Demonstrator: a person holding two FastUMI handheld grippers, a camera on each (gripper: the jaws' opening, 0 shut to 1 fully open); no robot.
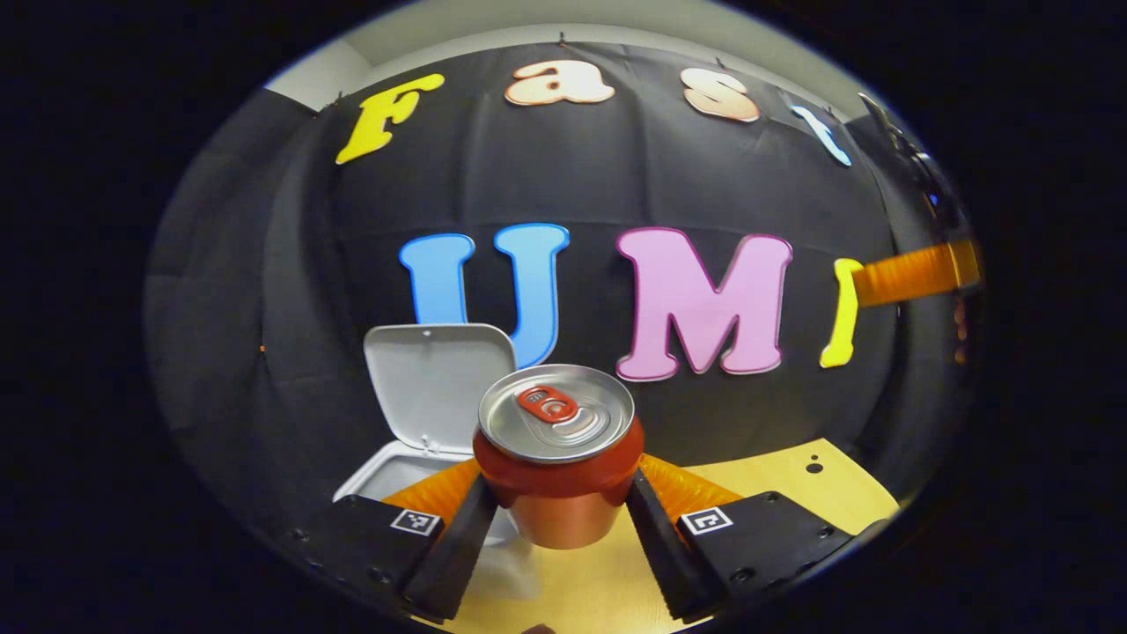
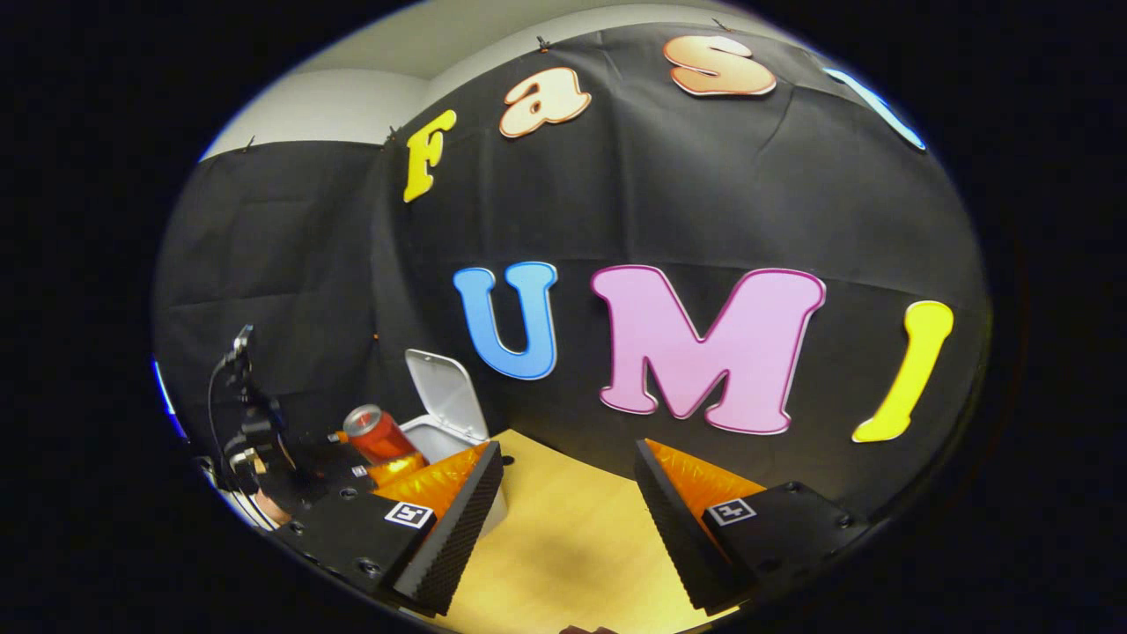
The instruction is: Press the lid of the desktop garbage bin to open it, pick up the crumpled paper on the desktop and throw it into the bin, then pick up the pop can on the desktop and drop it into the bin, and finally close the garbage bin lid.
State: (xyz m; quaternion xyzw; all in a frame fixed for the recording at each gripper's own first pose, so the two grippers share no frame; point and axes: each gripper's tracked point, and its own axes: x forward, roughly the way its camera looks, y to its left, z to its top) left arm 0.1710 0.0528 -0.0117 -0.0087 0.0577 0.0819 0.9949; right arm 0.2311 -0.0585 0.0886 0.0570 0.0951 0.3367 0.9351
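Holding the can (image 1: pixel 558 458) upright, left gripper (image 1: pixel 558 519) clamps it above the surface (image 1: pixel 792 484), near the open bin (image 1: pixel 387 471).
Right gripper view shows right gripper (image 2: pixel 568 519) with jaws spread, empty, and the can raised left of the lid (image 2: pixel 449 387).

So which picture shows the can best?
The left gripper view. There the can sits close and centred between the left tongs, with its silver top and pull tab plain to see. The right gripper view shows the can small and far off at the left, beside the open bin.
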